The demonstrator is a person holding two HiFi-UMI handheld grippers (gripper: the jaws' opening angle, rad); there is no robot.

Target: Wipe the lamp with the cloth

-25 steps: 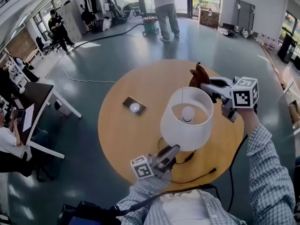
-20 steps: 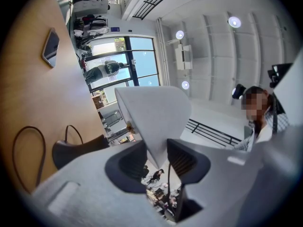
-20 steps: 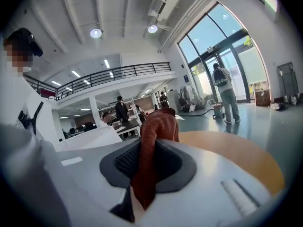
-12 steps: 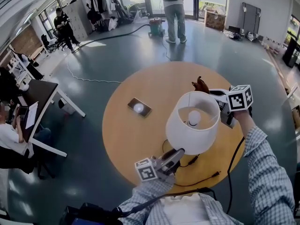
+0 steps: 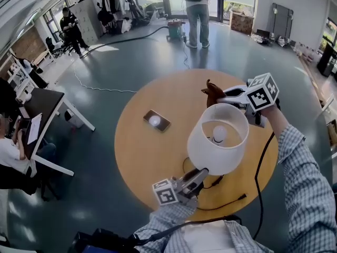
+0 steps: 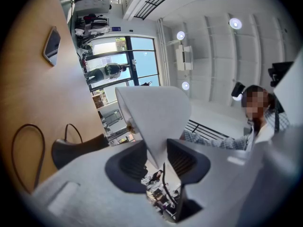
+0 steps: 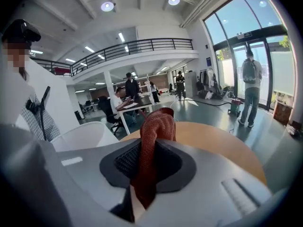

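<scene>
Right gripper [image 5: 225, 95] has swung from the right side of the lamp [image 5: 213, 152] round to its far side, toward the far edge of the table [image 5: 139, 159]. Nothing else has shifted.

Hidden: in the head view the shade [image 5: 231, 121] covers the lamp's stem and base. Only the bulb [image 5: 219, 134] shows through the open top. The cable [image 5: 227, 201] disappears under the shade.

Right gripper is clenched on the cloth [image 5: 212, 92], whose rust-red fold sticks out past the pads [image 7: 127, 161]. The cloth sits just beyond the shade's far rim; contact can't be confirmed.

Left gripper [image 5: 197, 174] is clamped on the lamp at the shade's near lower rim, shade wall between the jaws. The lamp stands near the table's near-right edge and the phone [image 5: 157, 120] lies left of it.
</scene>
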